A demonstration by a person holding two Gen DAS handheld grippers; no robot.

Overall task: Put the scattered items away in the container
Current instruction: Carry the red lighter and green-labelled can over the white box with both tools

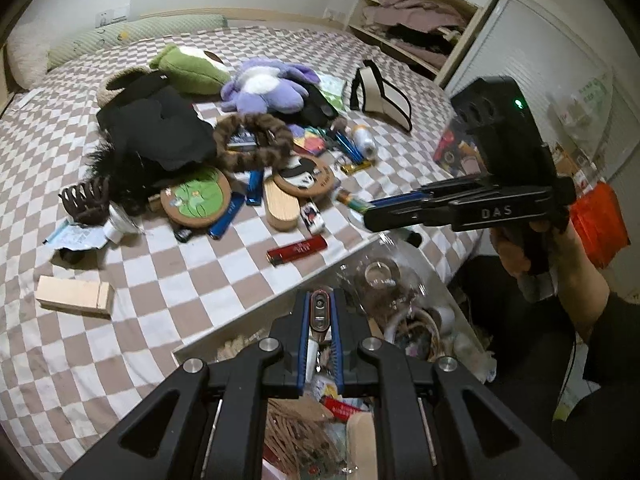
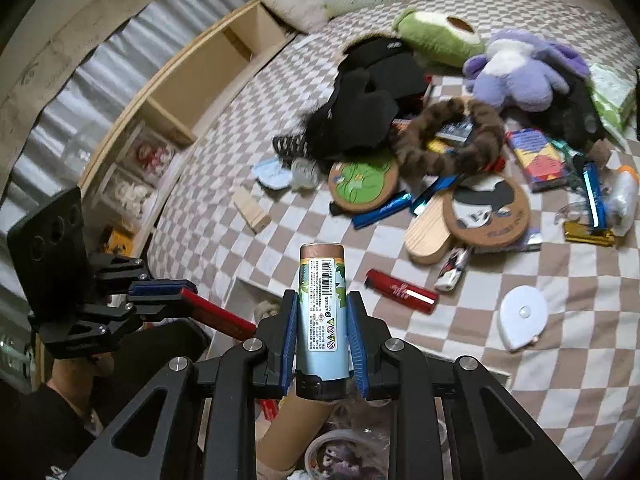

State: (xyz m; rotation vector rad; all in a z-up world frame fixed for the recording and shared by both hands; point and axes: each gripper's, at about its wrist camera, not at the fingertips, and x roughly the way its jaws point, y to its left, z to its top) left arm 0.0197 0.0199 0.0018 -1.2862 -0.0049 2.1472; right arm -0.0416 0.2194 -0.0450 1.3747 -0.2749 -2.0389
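Note:
My left gripper (image 1: 320, 312) is shut on a red lighter (image 1: 320, 310), seen end-on, above the clear container (image 1: 400, 280) of odds and ends beside the bed. In the right wrist view the same lighter (image 2: 218, 314) sticks out of the left gripper (image 2: 188, 294). My right gripper (image 2: 322, 320) is shut on a light blue labelled lighter (image 2: 322, 312) over the container; in the left wrist view it (image 1: 366, 208) reaches in from the right. Scattered items lie on the checked bedspread (image 1: 180, 280): another red lighter (image 1: 297, 249), blue lighters (image 1: 226, 220), round coasters (image 1: 196, 196).
A pile lies further back: black cloth (image 1: 160, 128), brown braided hair ring (image 1: 252, 140), purple plush (image 1: 260, 88), green plush (image 1: 188, 66), wooden block (image 1: 74, 296), hair claw (image 1: 86, 200), white tape measure (image 2: 522, 316). Shelves (image 1: 412, 24) stand beyond the bed.

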